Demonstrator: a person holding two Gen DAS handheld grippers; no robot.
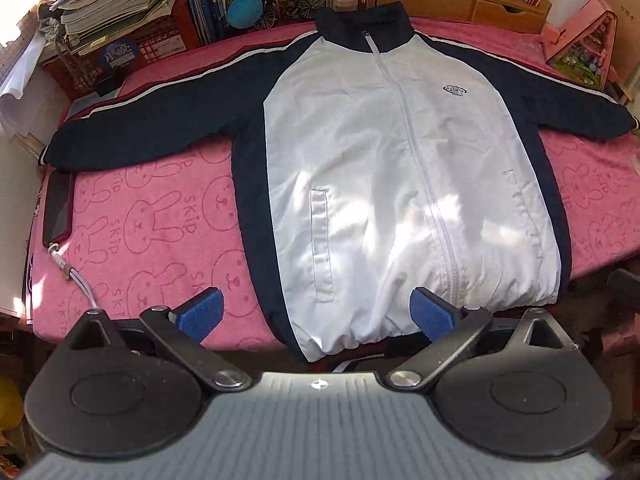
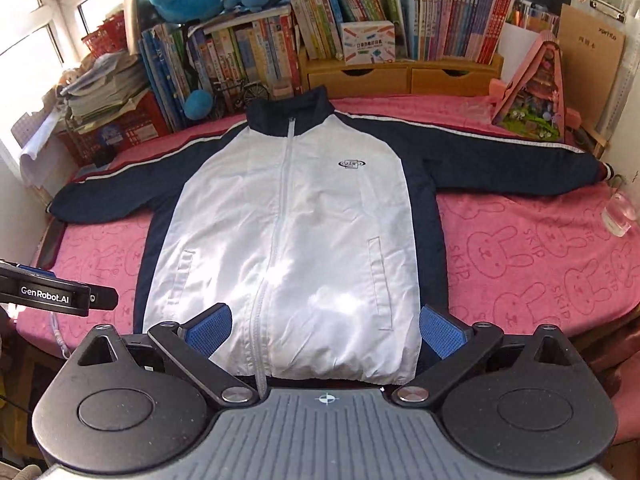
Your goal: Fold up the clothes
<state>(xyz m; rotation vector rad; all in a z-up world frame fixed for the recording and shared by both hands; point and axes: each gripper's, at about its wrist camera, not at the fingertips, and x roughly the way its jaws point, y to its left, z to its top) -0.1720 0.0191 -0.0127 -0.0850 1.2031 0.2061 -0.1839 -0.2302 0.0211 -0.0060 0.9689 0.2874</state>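
Lying flat, front up, on pink rabbit-print towel (image 1: pixel 160 224) over tabletop: white and navy jacket (image 1: pixel 384 168), zipped, collar toward books (image 2: pixel 256 52), both sleeves spread sideways. Left tongs (image 1: pixel 316 312) wide apart, nothing between pads, hovering above jacket hem. Right tongs (image 2: pixel 326 330) also wide apart, empty, above hem near zipper. Left tongs' body shows at left edge of right wrist view. Phone (image 1: pixel 58 208) at towel's left edge. Pink toy house (image 2: pixel 536 92) behind right sleeve. Clear bottle (image 2: pixel 620 212) near right cuff.
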